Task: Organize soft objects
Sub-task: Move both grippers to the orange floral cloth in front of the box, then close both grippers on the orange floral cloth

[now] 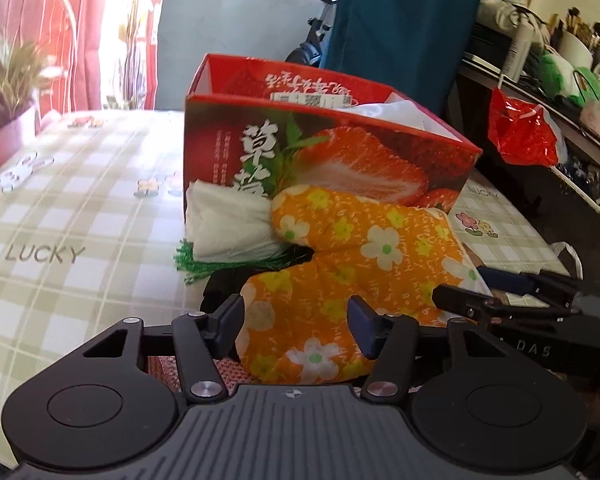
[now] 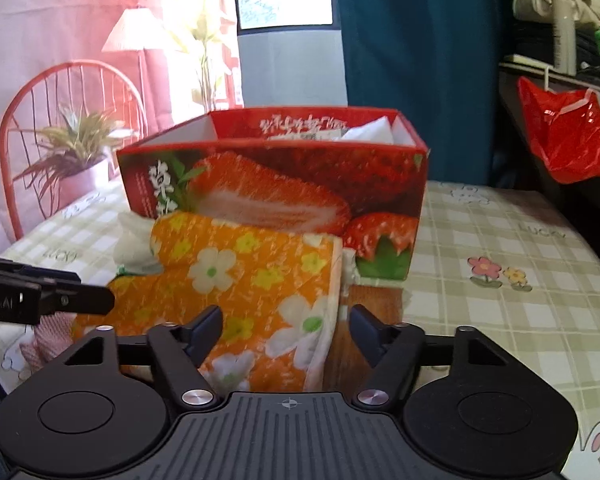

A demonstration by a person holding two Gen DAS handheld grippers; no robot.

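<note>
Seemingly nearer, the left gripper (image 1: pixel 296 330) stands half-open astride the orange floral cloth's (image 1: pixel 356 248) near end, pads apparently not pressing; cloth runs away toward the strawberry box (image 1: pixel 328 152)

From the right wrist, the right gripper (image 2: pixel 286 332) straddles the cloth's right edge, half-open, grip uncertain

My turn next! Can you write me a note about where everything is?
Left gripper: jaws around the near end of the orange cloth, not yet pinching.
Right gripper: open over the cloth's right edge, not gripping.
The cloth lies folded on the table, against the front of the strawberry box.
A white bundle with green fringe sits beside the cloth, also outside the box.
Done: something white is already in the box.
Left: grip the cloth, put it in the box, then the bundle.
</note>
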